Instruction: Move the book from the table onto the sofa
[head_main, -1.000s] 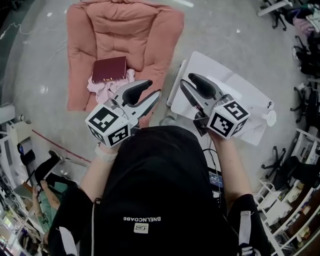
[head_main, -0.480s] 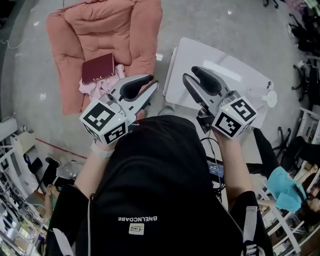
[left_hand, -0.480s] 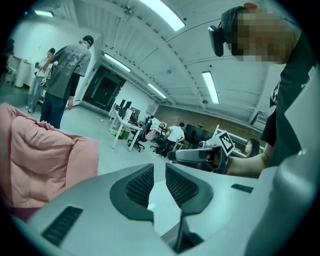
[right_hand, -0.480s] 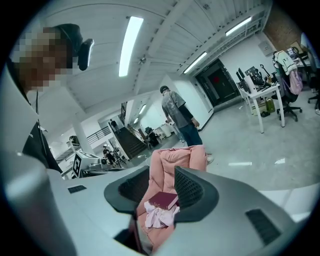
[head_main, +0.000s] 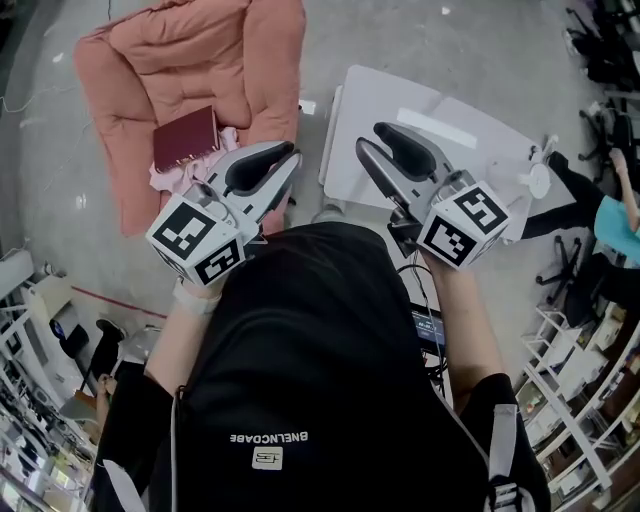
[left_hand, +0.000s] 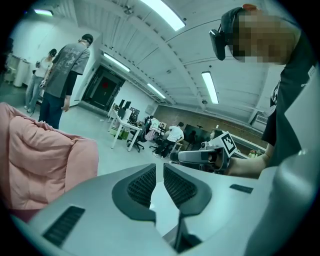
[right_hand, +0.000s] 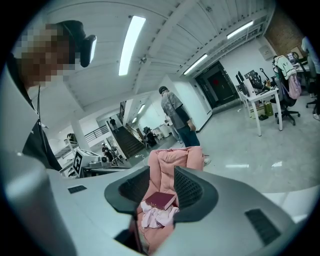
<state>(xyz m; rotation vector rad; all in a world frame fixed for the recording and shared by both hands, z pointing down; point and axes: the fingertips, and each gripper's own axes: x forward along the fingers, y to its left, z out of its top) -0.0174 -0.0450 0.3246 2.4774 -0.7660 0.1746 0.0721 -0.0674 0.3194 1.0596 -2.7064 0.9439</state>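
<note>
The dark red book (head_main: 183, 137) lies flat on the pink sofa (head_main: 190, 60), partly over a crumpled pale pink cloth (head_main: 170, 172). My left gripper (head_main: 293, 165) hovers just right of the sofa's near corner. Its jaws have just been closing and stand a narrow gap apart with nothing between them (left_hand: 159, 167). My right gripper (head_main: 370, 138) hangs open and empty over the near edge of the white table (head_main: 470, 130). In the right gripper view the book (right_hand: 160, 201) and sofa (right_hand: 172, 160) show far off through the jaws (right_hand: 161, 170).
A small round white object (head_main: 540, 180) sits at the table's right end. A person in teal (head_main: 620, 215) is at the right edge, with office chairs and shelves around. People stand in the hall beyond the sofa (left_hand: 62, 75). Grey floor lies between sofa and table.
The left jaws have closed from wide apart to a narrow gap. The sofa with the book has slid left in the head view. The book has not moved on the sofa.
</note>
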